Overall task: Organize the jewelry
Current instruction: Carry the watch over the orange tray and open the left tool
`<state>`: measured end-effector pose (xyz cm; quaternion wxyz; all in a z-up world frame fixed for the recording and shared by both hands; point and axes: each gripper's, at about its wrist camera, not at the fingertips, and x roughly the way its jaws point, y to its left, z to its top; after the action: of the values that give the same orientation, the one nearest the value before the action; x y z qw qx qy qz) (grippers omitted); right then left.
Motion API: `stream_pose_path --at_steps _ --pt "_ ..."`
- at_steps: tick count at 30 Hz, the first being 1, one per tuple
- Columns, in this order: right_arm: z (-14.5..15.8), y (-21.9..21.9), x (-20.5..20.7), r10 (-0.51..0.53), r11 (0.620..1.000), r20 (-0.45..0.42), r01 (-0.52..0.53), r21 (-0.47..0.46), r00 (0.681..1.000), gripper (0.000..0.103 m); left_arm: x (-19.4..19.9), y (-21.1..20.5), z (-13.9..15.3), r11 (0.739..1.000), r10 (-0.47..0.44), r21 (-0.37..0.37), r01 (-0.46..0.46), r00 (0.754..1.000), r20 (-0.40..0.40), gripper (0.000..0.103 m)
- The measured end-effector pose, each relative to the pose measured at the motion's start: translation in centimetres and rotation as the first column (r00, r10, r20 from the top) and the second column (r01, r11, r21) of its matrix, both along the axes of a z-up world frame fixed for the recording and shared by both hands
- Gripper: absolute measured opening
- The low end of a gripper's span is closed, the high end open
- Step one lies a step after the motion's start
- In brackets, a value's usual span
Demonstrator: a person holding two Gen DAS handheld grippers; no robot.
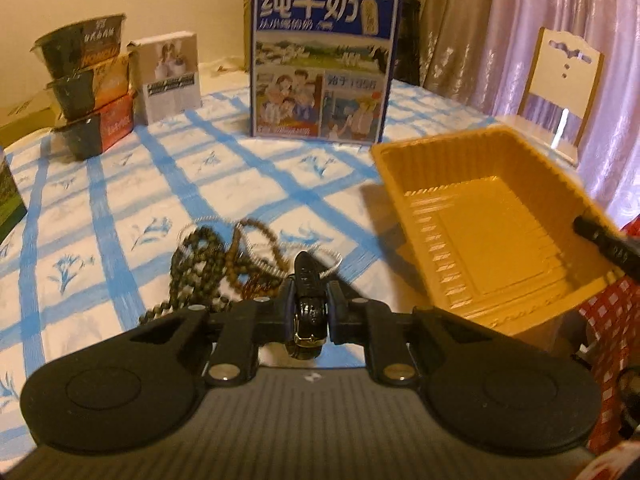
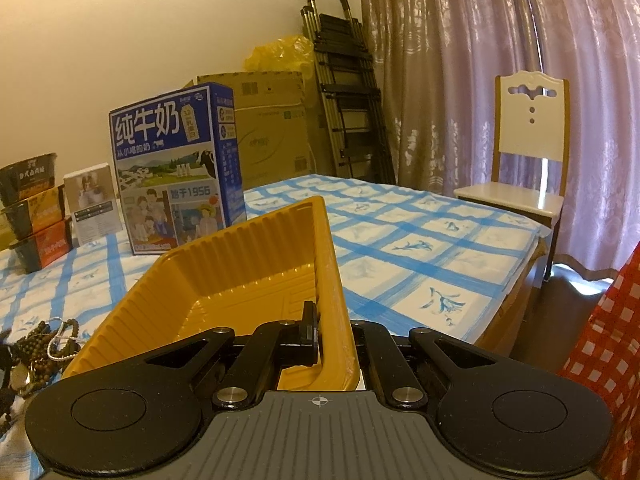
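Left gripper (image 1: 308, 312), lower centre of its view: jaws narrow, clamped on a black watch strap (image 1: 307, 280) with a gold buckle; the strap stands upright between the pads. Just behind it, centre frame, a tangle of bead necklaces (image 1: 212, 256) and a silver chain (image 1: 298, 262) lies on the blue-checked tablecloth (image 1: 120, 184). The yellow plastic tray (image 1: 484, 236) sits at right, empty. Right gripper (image 2: 334, 340), lower centre of its own view: jaws pinched on the tray's near wall. A milk carton (image 1: 322, 60) stands upper centre, stacked bowls (image 1: 88, 84) upper left.
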<state>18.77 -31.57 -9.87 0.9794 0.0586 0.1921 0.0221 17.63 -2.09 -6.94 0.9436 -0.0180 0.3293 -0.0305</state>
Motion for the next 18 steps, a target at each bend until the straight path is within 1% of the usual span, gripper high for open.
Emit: stream_pose_path --at_steps 6,11,14,18 --pt "0.0 0.0 0.0 0.001 1.000 0.001 -0.001 -0.003 1.000 0.003 0.4 -2.1 2.5 0.995 -0.086 -0.052 0.091 0.993 0.075 0.014" --pt "0.1 0.4 -0.1 0.006 1.000 0.008 -0.006 -0.015 1.000 0.003 1.5 -4.9 3.1 0.976 -0.191 -0.085 0.200 0.977 0.099 0.014" --pt "0.1 0.4 -0.1 0.006 1.000 0.007 -0.006 -0.015 1.000 0.003 2.7 -6.6 2.4 0.965 -0.239 -0.087 0.245 0.968 0.082 0.014" --pt "0.1 0.4 -0.1 0.005 1.000 0.005 -0.005 -0.013 1.000 0.003 4.1 -8.0 0.6 0.962 -0.259 -0.083 0.261 0.965 0.028 0.014"
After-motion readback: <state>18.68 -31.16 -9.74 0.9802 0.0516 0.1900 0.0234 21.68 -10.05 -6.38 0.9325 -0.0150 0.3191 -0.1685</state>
